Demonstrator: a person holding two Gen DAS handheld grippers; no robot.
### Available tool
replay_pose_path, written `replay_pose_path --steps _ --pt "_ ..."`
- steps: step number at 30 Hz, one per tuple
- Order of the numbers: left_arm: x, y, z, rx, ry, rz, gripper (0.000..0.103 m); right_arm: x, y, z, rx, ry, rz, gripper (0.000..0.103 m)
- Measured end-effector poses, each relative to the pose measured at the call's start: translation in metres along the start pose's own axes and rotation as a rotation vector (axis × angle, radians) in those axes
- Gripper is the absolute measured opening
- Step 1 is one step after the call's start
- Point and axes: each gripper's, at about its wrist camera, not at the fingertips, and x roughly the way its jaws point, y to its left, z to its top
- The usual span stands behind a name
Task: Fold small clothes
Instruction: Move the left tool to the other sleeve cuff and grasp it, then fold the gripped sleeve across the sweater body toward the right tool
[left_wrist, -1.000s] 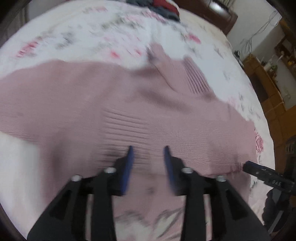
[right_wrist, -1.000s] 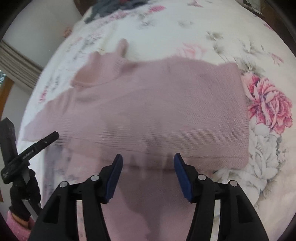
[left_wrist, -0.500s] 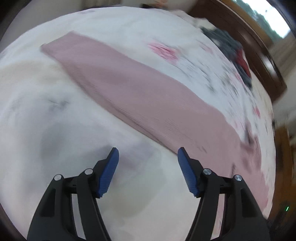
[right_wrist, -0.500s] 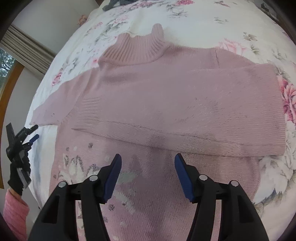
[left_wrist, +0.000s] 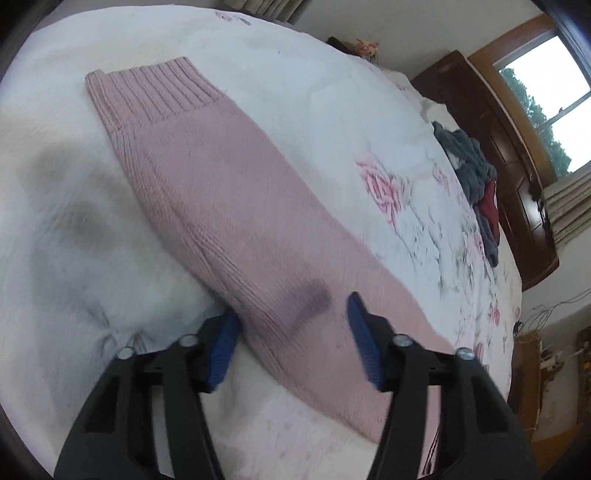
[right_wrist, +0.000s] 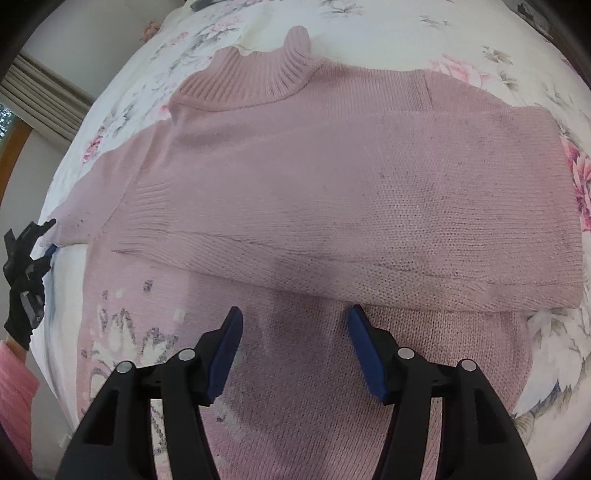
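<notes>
Pink knit sweater (right_wrist: 332, 177) lies on floral bed (right_wrist: 517, 48); left claw (left_wrist: 291, 332) and right claw (right_wrist: 293, 343) both released; no legible writing.

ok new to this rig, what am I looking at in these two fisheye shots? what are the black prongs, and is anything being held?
There is no robot arm. A person carries a handheld two-finger gripper in each hand, and a fisheye camera on each one looks forward along its fingers. The black prongs with blue pads at the bottom of each picture are those fingers.

One picture is from the left gripper, the other from the right gripper. Both are open and hold nothing.

On the floral bedspread lies a pink knit sweater, with one sleeve folded across the body. The other sleeve lies stretched out, and the left gripper sits over it, one finger on each side. The right view also shows the left gripper at its left edge, beside that sleeve. A pile of dark clothes lies farther up the bed.
</notes>
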Motion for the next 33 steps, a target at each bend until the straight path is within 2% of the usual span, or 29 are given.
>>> replay_pose_path --steps 1,2,4,7,13,19,25,30,33 --pt "0.0 0.001 0.001 -0.01 -0.004 -0.002 0.039 0.001 -0.001 0.0 0.003 0.0 0.001 0.06" --pt "-0.001 0.005 0.004 -0.022 -0.01 -0.003 0.026 0.001 -0.001 0.0 0.004 0.0 0.002 0.06" --pt "-0.006 0.008 0.005 -0.031 -0.028 0.006 0.013 0.001 -0.001 -0.001 0.001 -0.001 0.001 0.06" --pt "-0.015 0.005 0.005 -0.012 -0.05 0.002 0.008 0.0 -0.001 -0.002 -0.004 -0.002 0.0 0.06" --pt "-0.045 -0.026 -0.001 0.053 -0.108 -0.071 0.007 -0.006 -0.004 -0.004 0.016 -0.005 0.011 0.06" --pt "-0.073 -0.092 -0.028 0.245 -0.119 -0.152 0.007 -0.019 -0.009 -0.007 0.026 -0.024 0.009 0.06" --pt "-0.087 -0.165 -0.089 0.423 -0.082 -0.248 0.007 -0.034 -0.016 -0.007 0.035 -0.051 0.01 0.06" --pt "-0.079 -0.206 -0.137 0.449 -0.005 -0.349 0.007 -0.043 -0.022 -0.008 0.036 -0.068 0.006 0.06" --pt "-0.068 -0.231 -0.168 0.483 0.031 -0.38 0.007 -0.045 -0.026 -0.01 0.044 -0.073 0.01 0.06"
